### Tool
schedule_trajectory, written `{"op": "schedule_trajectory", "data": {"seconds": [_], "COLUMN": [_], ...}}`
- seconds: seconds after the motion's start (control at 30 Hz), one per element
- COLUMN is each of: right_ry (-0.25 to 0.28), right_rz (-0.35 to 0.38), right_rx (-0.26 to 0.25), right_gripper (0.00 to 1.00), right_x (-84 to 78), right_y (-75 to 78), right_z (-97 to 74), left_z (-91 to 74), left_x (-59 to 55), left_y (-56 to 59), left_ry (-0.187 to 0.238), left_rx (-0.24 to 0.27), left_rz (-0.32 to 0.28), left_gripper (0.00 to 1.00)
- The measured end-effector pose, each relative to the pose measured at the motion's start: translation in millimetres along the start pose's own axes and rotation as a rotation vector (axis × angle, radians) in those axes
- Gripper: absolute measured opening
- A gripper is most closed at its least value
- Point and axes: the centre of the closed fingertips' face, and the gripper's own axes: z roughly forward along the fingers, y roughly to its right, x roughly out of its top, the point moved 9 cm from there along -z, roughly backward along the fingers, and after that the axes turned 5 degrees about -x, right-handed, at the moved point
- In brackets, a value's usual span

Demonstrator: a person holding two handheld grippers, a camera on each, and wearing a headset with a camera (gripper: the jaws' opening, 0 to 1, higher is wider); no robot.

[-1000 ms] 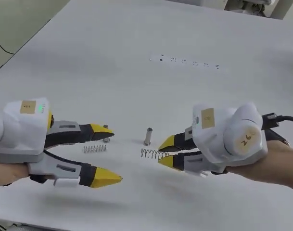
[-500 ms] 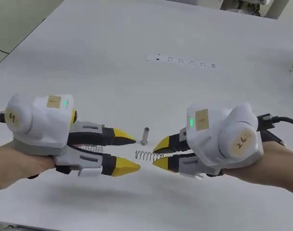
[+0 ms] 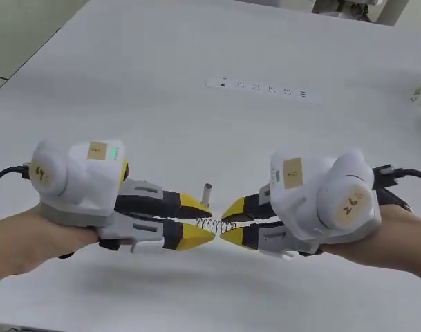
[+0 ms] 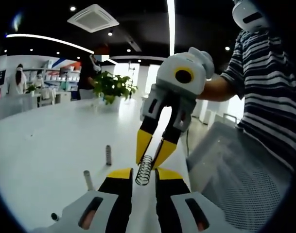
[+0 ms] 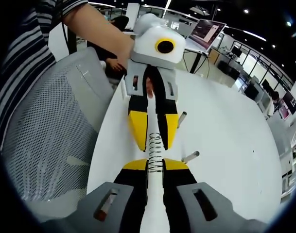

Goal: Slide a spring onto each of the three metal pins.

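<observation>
Right gripper point(image 3: 229, 221) pinches one end of the spring point(image 3: 217, 225), held level just near of an upright pin point(image 3: 207, 194) on the worktop point(image 3: 196, 124). Left gripper point(image 3: 209, 221) has its jaws narrowed about the other end; I cannot tell whether they grip. I judge this steadies the spring for threading.

Open-plan office with a showroom polish: a long white workbench point(image 3: 127, 83) carries a power strip point(image 3: 262, 88) on its top, and a grey mesh office chair point(image 5: 55, 126) sits alongside. The dark ceiling holds recessed spotlights point(image 4: 73, 8), a strip light point(image 4: 170, 19) and a cassette air-conditioning unit point(image 4: 93, 19). A leafy green plant point(image 4: 111, 87) stands beyond the bench, an open laptop point(image 5: 206, 31) sits on another white table, and people point(image 4: 16, 80) are seen in the background.
</observation>
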Motion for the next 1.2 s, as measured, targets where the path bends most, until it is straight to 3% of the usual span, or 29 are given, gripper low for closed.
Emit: {"op": "schedule_trajectory", "data": {"seconds": [0.67,1.2], "right_ry": [0.019,0.06], "right_rz": [0.012,0.038], "right_rx": [-0.002,0.01], "right_gripper": [0.08,0.08], "right_x": [-1.7,-5.3], "right_y": [-0.5,-2.8], "right_z": [-3.8,-5.6], "left_z": [4.4,5.2], "left_x": [-0.7,2.2], "left_y": [2.4,1.7], "left_ry": [-0.008,-0.034], "left_rx": [0.006,-0.044], "left_rz": [0.021,0.026], "left_gripper": [0.04,0.02]}}
